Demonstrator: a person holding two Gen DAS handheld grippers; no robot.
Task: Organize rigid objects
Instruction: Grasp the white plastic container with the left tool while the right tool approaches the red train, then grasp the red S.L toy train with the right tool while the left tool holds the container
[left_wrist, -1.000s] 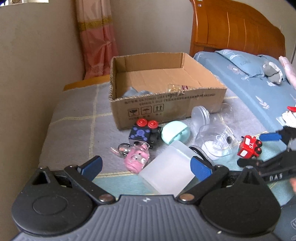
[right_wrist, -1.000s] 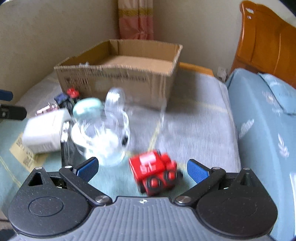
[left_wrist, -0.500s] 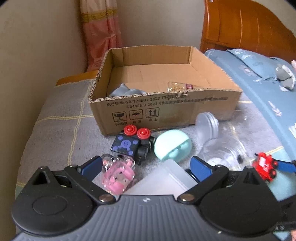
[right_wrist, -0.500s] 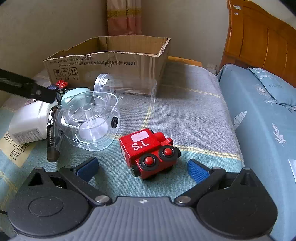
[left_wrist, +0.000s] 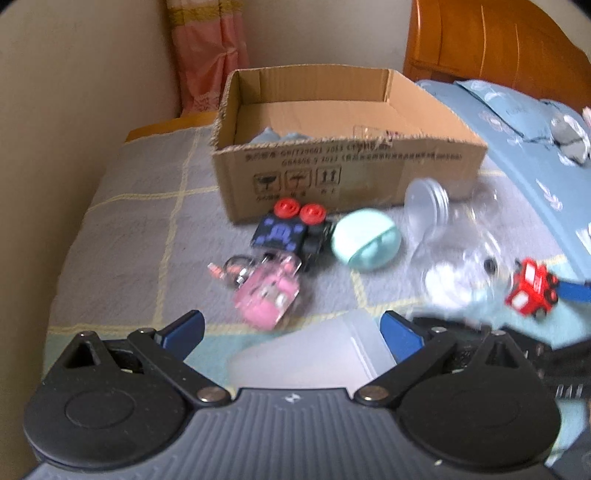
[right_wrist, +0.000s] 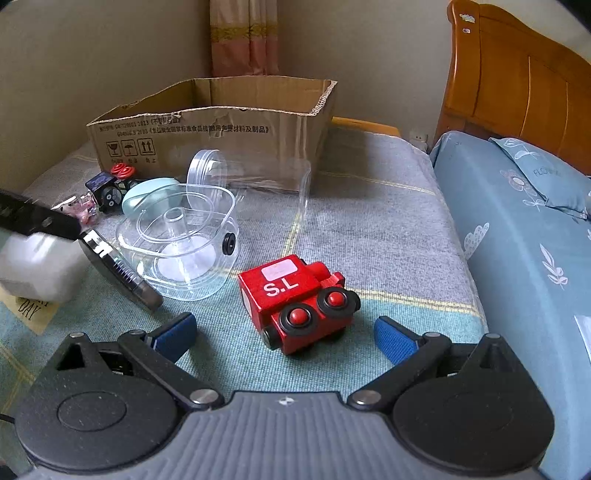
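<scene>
A red toy train (right_wrist: 297, 301) marked "S.L" lies on the blanket just ahead of my open right gripper (right_wrist: 286, 332), between its blue fingers but untouched. My left gripper (left_wrist: 291, 330) is open over a frosted white plastic box (left_wrist: 314, 354), which lies between its fingers. Beyond it lie a pink toy (left_wrist: 267, 291), a dark blue toy car (left_wrist: 291, 232) with red wheels and a mint round case (left_wrist: 365, 240). The cardboard box (left_wrist: 347, 173) stands behind them. The red train (left_wrist: 532, 288) also shows at the right of the left wrist view.
A clear plastic container (right_wrist: 181, 247) and a clear round lid (right_wrist: 205, 171) lie left of the train. A black flat object (right_wrist: 118, 269) leans by the white box (right_wrist: 37, 266). The cardboard box (right_wrist: 221, 129) holds a few items. A bed with blue bedding (right_wrist: 517, 229) lies to the right.
The right gripper has come closer to the red train, which now sits between its fingers. The left gripper has pulled back and shifted, so the toys lie farther ahead of it.
</scene>
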